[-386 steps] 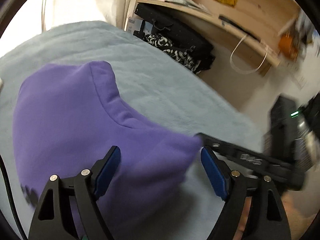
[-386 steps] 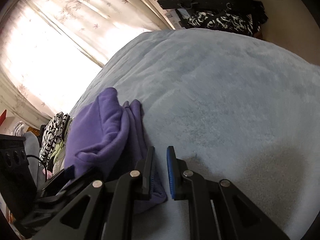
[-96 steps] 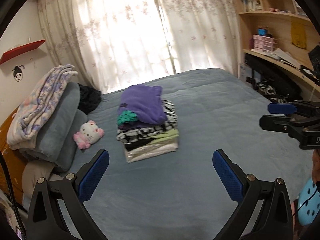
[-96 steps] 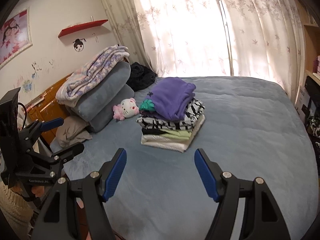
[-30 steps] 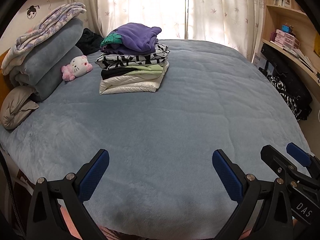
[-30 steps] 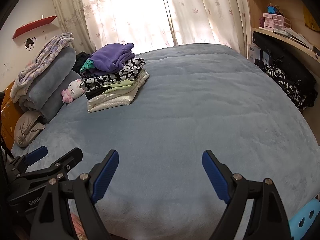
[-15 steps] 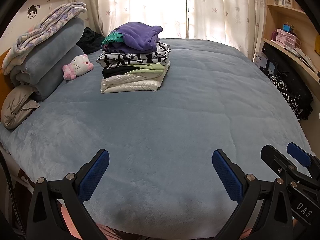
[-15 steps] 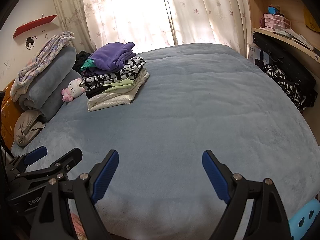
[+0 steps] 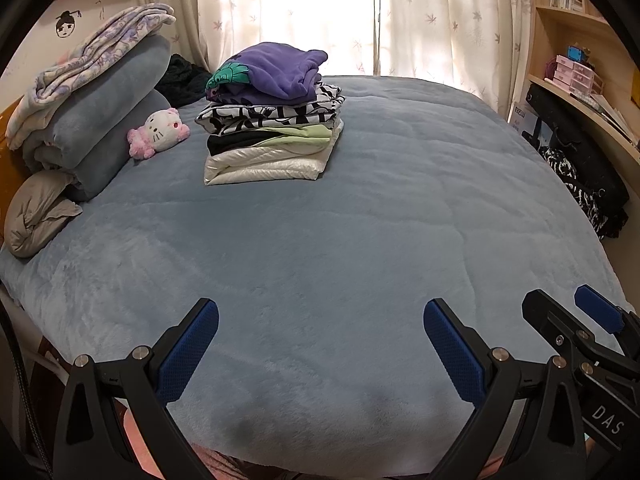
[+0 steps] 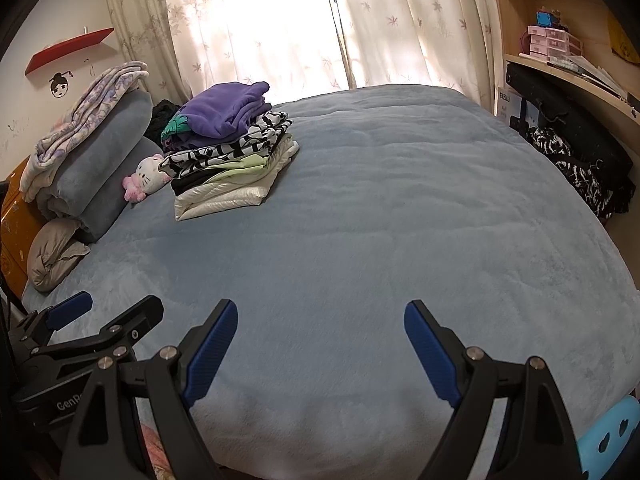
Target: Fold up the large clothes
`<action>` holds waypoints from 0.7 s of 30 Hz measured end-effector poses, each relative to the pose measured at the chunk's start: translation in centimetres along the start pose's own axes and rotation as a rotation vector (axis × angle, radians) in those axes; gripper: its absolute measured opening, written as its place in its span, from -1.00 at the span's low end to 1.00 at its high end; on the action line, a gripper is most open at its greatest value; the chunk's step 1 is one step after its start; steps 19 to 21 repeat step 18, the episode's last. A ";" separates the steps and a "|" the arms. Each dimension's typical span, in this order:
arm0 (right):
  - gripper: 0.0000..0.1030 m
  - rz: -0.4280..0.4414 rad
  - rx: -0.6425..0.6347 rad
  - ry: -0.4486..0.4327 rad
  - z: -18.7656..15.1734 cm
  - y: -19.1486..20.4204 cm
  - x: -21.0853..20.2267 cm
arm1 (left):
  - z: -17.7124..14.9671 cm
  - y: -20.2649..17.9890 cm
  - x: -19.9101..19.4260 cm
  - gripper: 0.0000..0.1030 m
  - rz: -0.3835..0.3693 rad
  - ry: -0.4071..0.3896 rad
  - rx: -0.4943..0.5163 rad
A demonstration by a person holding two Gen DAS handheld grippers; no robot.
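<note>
Blue plush bedding [image 9: 360, 240] fills both of my views, and on its far left part sits the stack of folded clothes [image 9: 272, 136]: a purple fleece top [image 9: 280, 70] on top, then a black-and-white patterned piece [image 9: 272, 114], a pale green one, and a white quilted one at the bottom. Just beside the stack lies a pink-and-white plush cat [image 9: 160, 132], against rolled grey blankets [image 9: 100, 120] by the headboard. My left tongs [image 9: 320, 344] hang over the near edge of the bed, spread wide with nothing between the blue pads. My right tongs [image 10: 320, 348] do likewise, equally wide and empty. Sunlit curtains [image 10: 300, 20] hang behind the bed, wooden shelves [image 10: 560, 52] to the right.
</note>
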State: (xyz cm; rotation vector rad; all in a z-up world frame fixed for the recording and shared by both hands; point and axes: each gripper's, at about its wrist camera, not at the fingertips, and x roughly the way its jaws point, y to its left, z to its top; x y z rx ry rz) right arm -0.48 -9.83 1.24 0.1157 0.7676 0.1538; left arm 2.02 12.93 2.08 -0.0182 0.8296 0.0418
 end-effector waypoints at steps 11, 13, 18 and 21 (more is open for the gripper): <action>0.67 -0.003 0.001 0.010 -0.9 0.5 0.5 | 0.0 0.1 0.2 0.96 0.007 0.016 0.000; 0.67 -0.006 0.003 0.012 -0.9 0.5 0.5 | 0.0 0.1 0.3 0.96 0.008 0.018 0.000; 0.67 -0.008 0.003 0.016 -0.9 0.6 0.5 | 0.0 0.3 0.4 0.96 0.008 0.026 -0.001; 0.67 -0.008 0.003 0.016 -0.9 0.6 0.5 | 0.0 0.3 0.4 0.96 0.008 0.026 -0.001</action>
